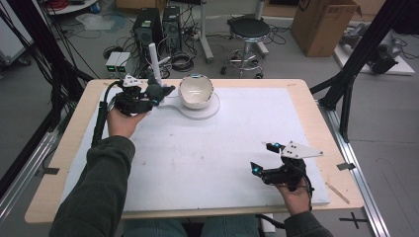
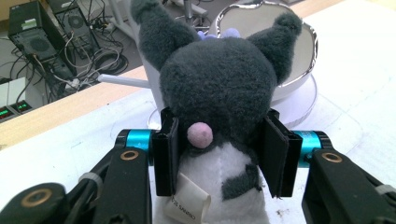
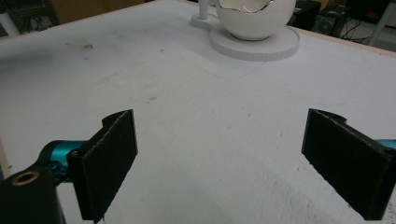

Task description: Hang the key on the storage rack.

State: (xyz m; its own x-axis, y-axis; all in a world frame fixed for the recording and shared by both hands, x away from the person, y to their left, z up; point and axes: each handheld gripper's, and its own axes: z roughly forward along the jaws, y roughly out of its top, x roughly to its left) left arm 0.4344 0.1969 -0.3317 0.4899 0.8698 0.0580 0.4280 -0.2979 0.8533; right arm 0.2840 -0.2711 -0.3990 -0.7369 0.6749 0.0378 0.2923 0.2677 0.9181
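**Plush held in my left gripper, egg-shaped bowl directly ahead of it**

The dark grey plush toy (image 2: 219, 88) sits upright between my left pads (image 2: 167, 156), its back toward the camera, pink tail showing, white lower body and paper tag hanging below the pads. The long axis of the toy runs vertically, ears up, crosswise to the line between the two pads. Both pads press into the waist of the toy, so my left gripper (image 1: 141, 101) is clamped on it.

Just beyond the ears, along the pointing direction of my left jaws, stands the white egg-shaped bowl (image 1: 196, 92) with a jagged silver rim, resting on a round white base (image 1: 210, 111). A white post (image 1: 154, 61) rises from that base, beyond the toy and slightly to its left in the left gripper view. The bowl opening lies forward of the toy and near it; I cannot tell whether the ears touch the rim.

My judgement: if the toy goes into the bowl, the move is a short advance forward and a lift over the rim.

My right gripper (image 1: 269, 165) rests low over the white table mat (image 1: 197, 163), well apart from the bowl, jaws spread wide with nothing between them. My left hand is by far the nearer.
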